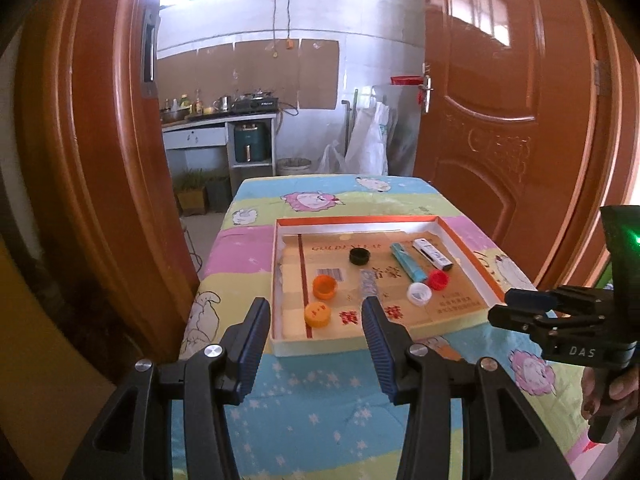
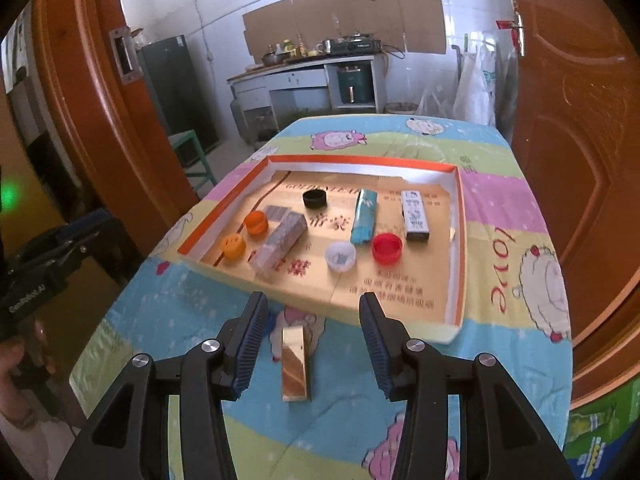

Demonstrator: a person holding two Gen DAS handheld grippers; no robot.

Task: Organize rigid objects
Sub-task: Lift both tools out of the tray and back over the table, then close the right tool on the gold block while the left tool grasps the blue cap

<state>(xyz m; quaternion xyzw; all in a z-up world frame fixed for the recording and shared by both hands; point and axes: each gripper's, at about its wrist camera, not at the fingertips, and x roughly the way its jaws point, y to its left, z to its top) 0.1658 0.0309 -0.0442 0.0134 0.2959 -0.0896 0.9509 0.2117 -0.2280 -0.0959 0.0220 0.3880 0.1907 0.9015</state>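
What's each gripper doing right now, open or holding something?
Left gripper: open, holding nothing.
Right gripper: open, holding nothing; gold box lies on the table below it.

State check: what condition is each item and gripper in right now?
Left hand-held gripper: open, empty.
Right hand-held gripper: open, empty.
Gold box: on the cloth, outside the tray.
Tray: open-topped, holding caps and small boxes.
Red cap: open side up.
Door: open.
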